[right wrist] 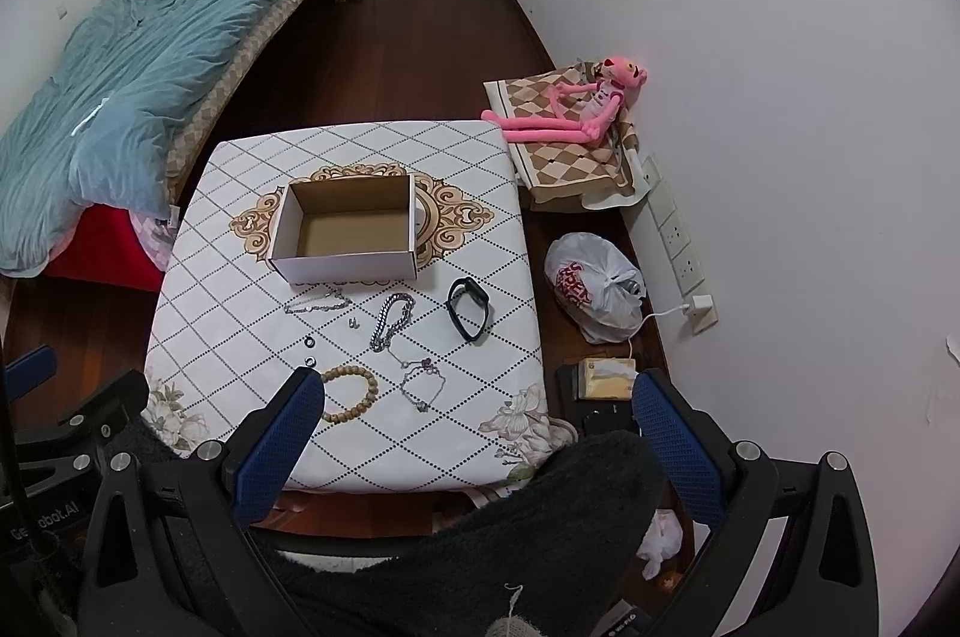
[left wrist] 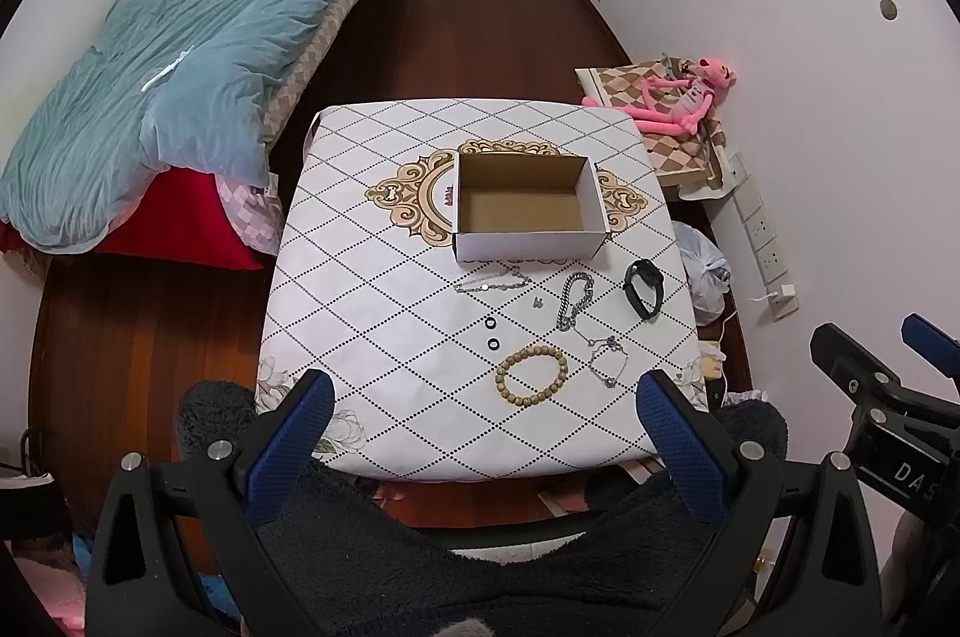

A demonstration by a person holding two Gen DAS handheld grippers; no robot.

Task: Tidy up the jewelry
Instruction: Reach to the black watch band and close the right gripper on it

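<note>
Both our grippers, left gripper (left wrist: 486, 412) and right gripper (right wrist: 480, 412), hang wide open and empty, short of the jewelry. With the cardboard box (left wrist: 528, 205) empty, we should start on the bead bracelet (left wrist: 531, 375) nearest us, pinching its rim squarely.

Both grippers held up, jaws wide apart

The left black gripper with blue textured pads (left wrist: 486, 409) hangs with its two fingers spread wide — nothing between them. The right black gripper with blue textured pads (right wrist: 480, 409) matches it, fingers equally splayed and empty. Dark fuzzy sleeves (left wrist: 456, 547) show beneath both — side by side.
</note>
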